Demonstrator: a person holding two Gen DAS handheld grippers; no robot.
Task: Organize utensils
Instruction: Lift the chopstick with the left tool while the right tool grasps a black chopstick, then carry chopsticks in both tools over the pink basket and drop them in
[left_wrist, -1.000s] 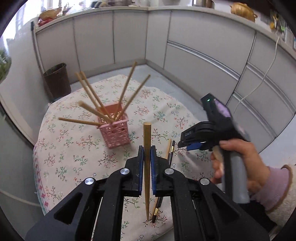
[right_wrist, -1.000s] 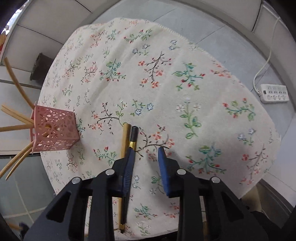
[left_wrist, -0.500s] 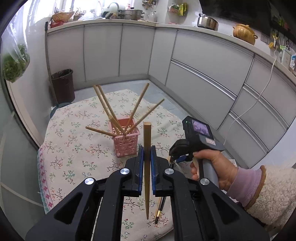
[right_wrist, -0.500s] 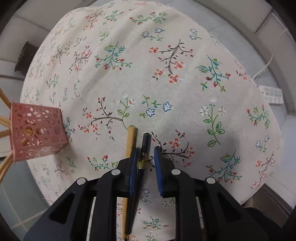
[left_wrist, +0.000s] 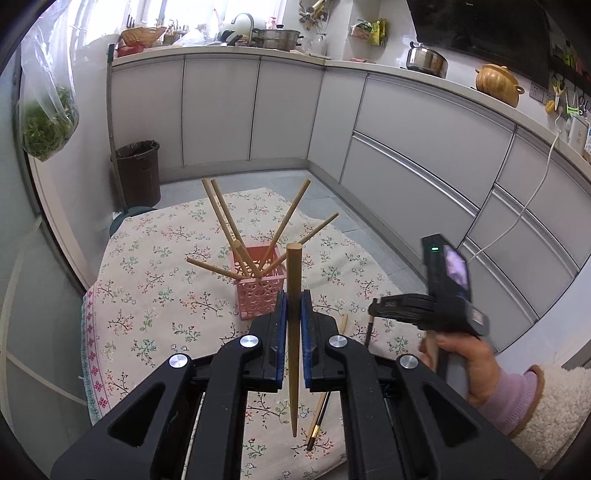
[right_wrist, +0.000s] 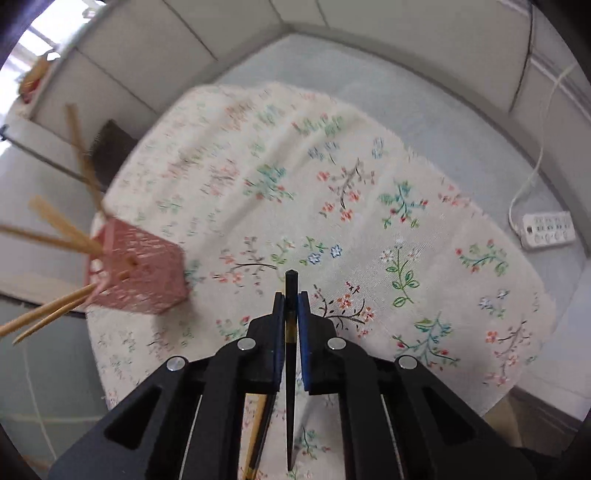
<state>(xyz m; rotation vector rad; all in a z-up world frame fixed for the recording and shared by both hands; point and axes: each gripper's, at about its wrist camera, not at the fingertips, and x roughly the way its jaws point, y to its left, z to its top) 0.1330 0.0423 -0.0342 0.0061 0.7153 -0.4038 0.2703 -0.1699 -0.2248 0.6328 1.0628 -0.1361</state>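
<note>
Your left gripper (left_wrist: 291, 306) is clenched on a bamboo chopstick (left_wrist: 293, 332), which stands nearly upright between the blue pads (left_wrist: 281, 325), its blunt end above the jaws and its tapered tip hanging below them, clear of the floral tablecloth (left_wrist: 147, 295). Just beyond its blunt end, near the middle of the table, stands the pink perforated holder (left_wrist: 258, 291), with six bamboo chopsticks (left_wrist: 221, 218) fanning out of its open top.

Your right gripper (right_wrist: 291, 306), seen in the left wrist view with your hand (left_wrist: 461, 365) around its grip and a fleece cuff (left_wrist: 546, 398) at the wrist, grasps a black chopstick (right_wrist: 290, 369). Its jaws have just been closing, and the black chopstick with its gold band now sits pinched between the pads, the square end projecting forward and the point trailing back beneath the gripper body. The right wrist view is blurred on the holder's side, so fine detail there cannot be read.

On the tablecloth near the front edge, under the right gripper, lie two more chopsticks side by side: a bamboo one (right_wrist: 255, 435) and a second black one (right_wrist: 264, 428); whether they touch cannot be told. A white power strip (right_wrist: 546, 229) lies on the floor beyond the table's right edge.
</note>
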